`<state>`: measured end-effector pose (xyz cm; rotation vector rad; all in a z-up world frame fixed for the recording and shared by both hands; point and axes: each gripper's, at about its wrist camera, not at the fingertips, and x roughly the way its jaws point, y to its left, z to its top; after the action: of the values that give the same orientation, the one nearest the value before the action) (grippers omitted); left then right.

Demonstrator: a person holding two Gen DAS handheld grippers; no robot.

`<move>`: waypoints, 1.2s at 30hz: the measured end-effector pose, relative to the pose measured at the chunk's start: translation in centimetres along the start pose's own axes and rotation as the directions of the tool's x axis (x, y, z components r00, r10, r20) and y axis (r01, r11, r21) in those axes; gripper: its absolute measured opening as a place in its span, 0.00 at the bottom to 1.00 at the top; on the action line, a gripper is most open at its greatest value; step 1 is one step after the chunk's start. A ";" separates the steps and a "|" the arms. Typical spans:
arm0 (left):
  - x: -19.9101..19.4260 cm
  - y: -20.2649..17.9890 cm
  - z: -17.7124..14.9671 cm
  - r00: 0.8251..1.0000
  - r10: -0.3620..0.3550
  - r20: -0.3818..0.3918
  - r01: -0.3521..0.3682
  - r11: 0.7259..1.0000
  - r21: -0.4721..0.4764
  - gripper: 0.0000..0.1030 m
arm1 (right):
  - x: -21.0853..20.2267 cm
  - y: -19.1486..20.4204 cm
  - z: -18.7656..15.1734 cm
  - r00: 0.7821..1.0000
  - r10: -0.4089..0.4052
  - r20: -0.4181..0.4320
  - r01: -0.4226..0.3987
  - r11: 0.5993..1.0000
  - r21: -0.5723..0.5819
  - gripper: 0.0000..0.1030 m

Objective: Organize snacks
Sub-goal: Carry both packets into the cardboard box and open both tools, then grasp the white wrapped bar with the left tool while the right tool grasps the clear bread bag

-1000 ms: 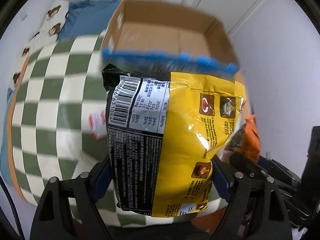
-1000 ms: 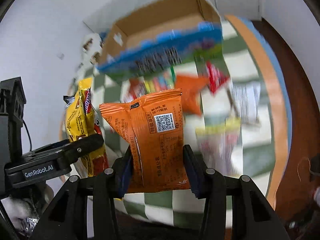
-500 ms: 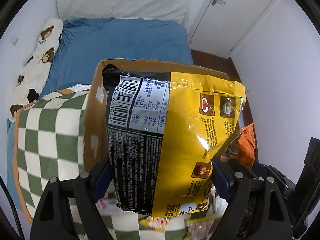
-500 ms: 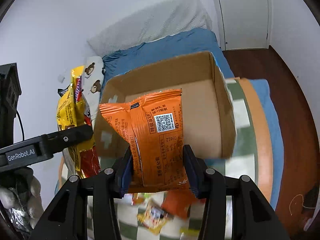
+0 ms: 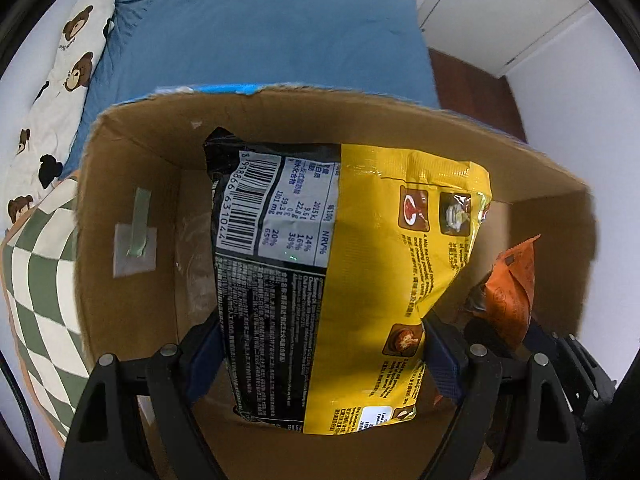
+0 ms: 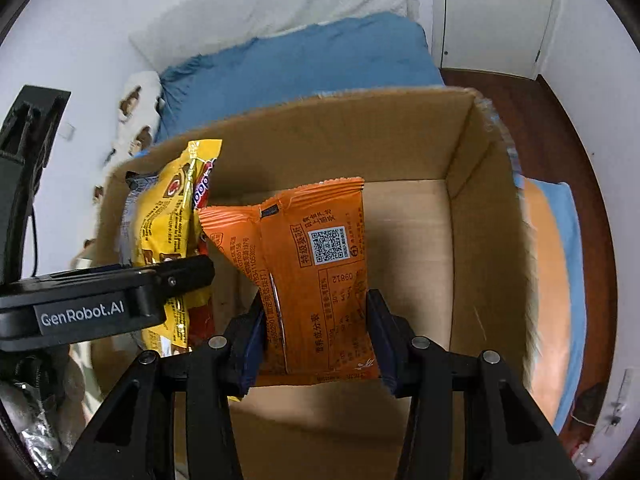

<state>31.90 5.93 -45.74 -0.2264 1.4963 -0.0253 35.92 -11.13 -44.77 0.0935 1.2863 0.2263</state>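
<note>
My left gripper (image 5: 320, 354) is shut on a large yellow and black snack bag (image 5: 340, 280) and holds it inside the open cardboard box (image 5: 128, 184). My right gripper (image 6: 316, 340) is shut on an orange snack packet (image 6: 316, 280) and holds it inside the same box (image 6: 472, 240), to the right of the yellow bag (image 6: 168, 232). The orange packet also shows at the right in the left wrist view (image 5: 512, 292). The left gripper's body (image 6: 100, 304) shows at the left in the right wrist view.
The box stands on a green and white checkered cloth (image 5: 36, 280) on a bed. A blue blanket (image 5: 260, 32) and a bear-print pillow (image 5: 60, 80) lie beyond it. Wooden floor (image 6: 520, 92) and a white door (image 6: 492, 12) are at the far right.
Both grippers have moved forward from above the checkered cloth to over and then into the cardboard box, each still holding its packet. The loose snacks on the cloth have dropped out of view.
</note>
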 end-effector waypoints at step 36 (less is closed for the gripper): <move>-4.4 1.8 -6.8 0.970 0.007 0.243 -0.022 0.998 0.060 0.94 | -2.5 2.2 -2.1 0.996 -0.073 0.045 0.075 0.996 -0.039 0.92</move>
<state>24.62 7.45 -42.11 -0.1622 1.2514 -0.0317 33.03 -9.67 -42.57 0.0155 1.2390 0.1856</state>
